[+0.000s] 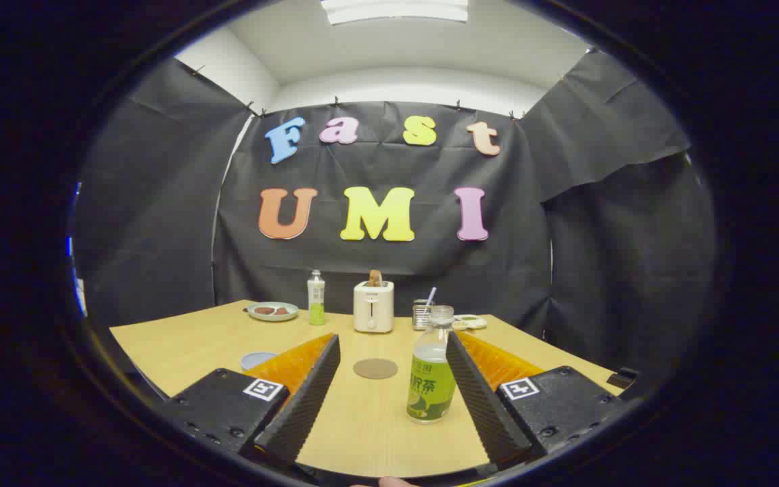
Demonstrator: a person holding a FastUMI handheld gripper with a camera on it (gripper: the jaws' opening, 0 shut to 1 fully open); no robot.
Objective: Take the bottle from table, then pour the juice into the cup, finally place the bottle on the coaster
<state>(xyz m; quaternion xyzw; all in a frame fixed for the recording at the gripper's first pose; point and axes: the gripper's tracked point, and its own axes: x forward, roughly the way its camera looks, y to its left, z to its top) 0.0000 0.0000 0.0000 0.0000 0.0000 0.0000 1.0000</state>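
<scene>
A clear bottle (432, 379) with a green label and no cap stands upright on the wooden table (186, 345). It is between my fingers, close beside the right finger (477, 392) and apart from the left one. My gripper (393, 338) is open, with nothing pressed between its fingers. A round brown coaster (375, 368) lies flat just left of the bottle, ahead of the gap between the fingers. A pale blue cup (257, 358) sits beyond the left finger, and that finger hides part of it.
Along the table's back edge stand a plate with food (272, 311), a second bottle (316, 297), a white toaster (373, 308), a metal can with a straw (422, 314) and a small dish (470, 321). Black cloth walls close in the table.
</scene>
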